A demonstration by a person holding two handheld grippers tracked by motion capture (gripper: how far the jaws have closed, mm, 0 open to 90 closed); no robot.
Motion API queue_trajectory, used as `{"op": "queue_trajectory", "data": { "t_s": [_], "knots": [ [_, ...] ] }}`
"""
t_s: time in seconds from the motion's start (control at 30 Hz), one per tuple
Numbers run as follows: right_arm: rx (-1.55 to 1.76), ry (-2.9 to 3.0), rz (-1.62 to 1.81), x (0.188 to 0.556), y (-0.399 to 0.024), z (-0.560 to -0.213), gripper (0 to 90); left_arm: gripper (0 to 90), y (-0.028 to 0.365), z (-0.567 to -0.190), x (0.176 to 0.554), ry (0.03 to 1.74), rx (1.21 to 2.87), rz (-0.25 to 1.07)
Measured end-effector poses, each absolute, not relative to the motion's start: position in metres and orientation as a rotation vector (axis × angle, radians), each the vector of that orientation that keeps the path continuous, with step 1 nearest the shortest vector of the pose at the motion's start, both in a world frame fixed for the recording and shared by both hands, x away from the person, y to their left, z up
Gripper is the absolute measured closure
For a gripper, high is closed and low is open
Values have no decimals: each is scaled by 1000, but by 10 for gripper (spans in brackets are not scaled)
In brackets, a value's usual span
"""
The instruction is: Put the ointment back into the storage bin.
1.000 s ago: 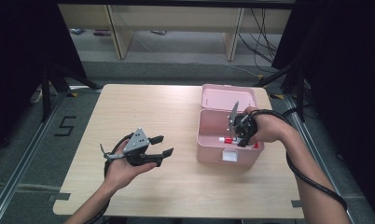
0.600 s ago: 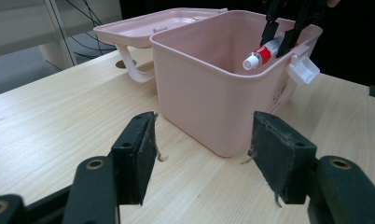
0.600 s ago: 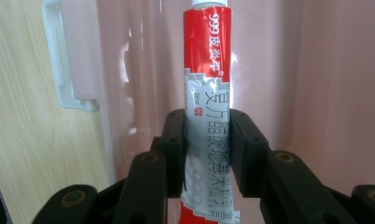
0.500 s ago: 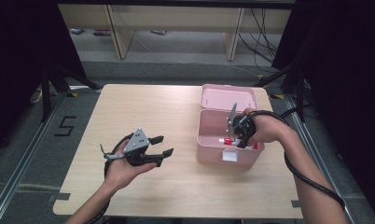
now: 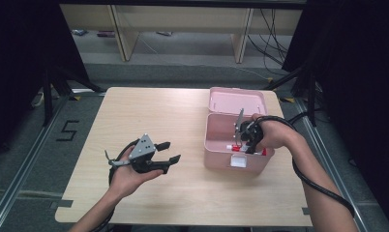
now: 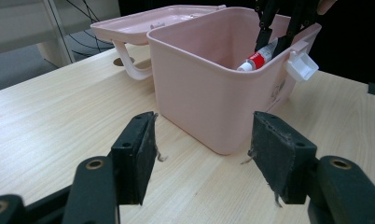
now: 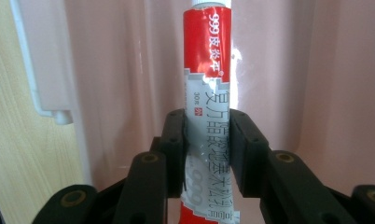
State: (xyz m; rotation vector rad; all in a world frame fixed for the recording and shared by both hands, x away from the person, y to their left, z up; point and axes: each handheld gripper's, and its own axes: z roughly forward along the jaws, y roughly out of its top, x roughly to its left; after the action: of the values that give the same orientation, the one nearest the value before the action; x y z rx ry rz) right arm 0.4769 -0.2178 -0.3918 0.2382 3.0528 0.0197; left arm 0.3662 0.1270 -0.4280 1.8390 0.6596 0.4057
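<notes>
One tube (image 7: 207,93) clamped between right hand-held gripper (image 7: 207,154) jaws, inside pink box (image 5: 216,140).

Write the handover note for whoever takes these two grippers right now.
Right gripper: shut on the red-and-white ointment tube, held inside the open pink box, near its front wall by the white latch. Whether the tube is going in or coming out, I cannot tell.
Left gripper: open, holding nothing, above the wooden table beside the box.
Done: lid is folded back, tube is gripped.
Left: probably finish moving the tube, release it, then deal with the lid.
</notes>
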Motion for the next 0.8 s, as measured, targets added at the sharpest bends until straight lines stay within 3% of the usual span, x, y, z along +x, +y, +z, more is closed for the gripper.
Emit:
{"op": "queue_trajectory", "data": {
  "t_s": [0.6, 0.67, 0.8],
  "knots": [
    [197, 3073, 10, 485, -213, -404, 704, 399, 127, -429, 366, 659, 1841, 402],
    [318, 3071, -46, 481, -213, -404, 704, 399, 127, -429, 366, 652, 1843, 402],
    [214, 3072, -7, 486, -214, -407, 704, 399, 126, -429, 365, 657, 1844, 400]
  ]
}}
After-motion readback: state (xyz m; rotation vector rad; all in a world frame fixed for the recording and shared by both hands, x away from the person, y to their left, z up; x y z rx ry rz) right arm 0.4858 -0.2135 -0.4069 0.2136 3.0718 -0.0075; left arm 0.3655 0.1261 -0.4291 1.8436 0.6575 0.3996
